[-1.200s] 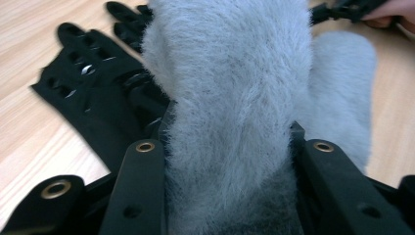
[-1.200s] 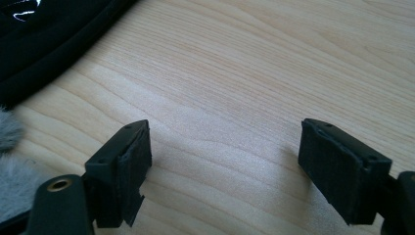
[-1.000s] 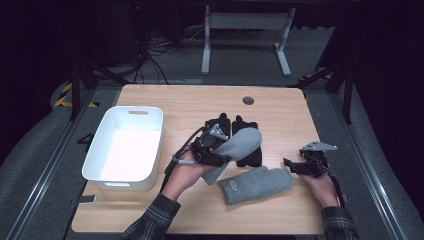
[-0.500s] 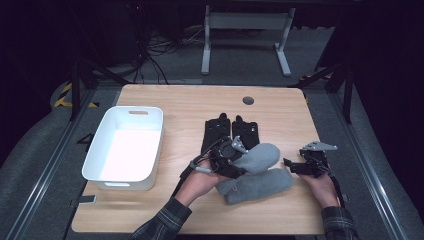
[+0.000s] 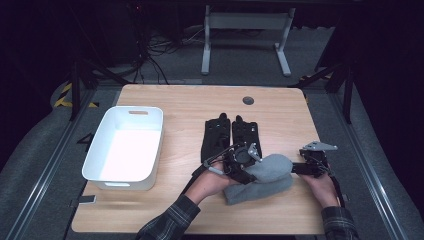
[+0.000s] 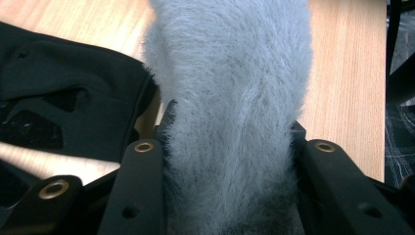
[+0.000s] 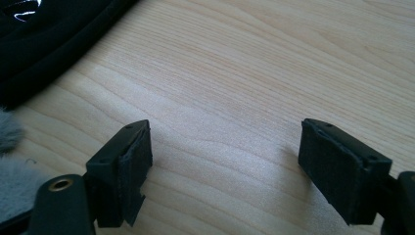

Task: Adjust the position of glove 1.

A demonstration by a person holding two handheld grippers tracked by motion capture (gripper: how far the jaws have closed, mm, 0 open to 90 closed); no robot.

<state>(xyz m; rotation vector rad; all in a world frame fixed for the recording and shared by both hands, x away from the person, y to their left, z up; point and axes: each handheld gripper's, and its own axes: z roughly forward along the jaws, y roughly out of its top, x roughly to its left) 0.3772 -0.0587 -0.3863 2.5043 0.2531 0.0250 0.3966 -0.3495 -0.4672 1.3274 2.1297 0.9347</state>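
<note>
Clamping a fuzzy grey mitten, the left gripper sits beside flat black gloves. Right gripper rests wide apart, empty, over the pale wooden table.

Left claw: black frame, round black hub on top, pale metal bracket.
Left claw jaws: black bars with brass-ringed screw holes, as the left gripper view shows.
Right claw: black body carrying a grey three-cornered plate.
Right claw jaws: black blocks faced with dark pads; one brass-ringed hole at the base.
Sleeves: dark plaid on both forearms.
</note>
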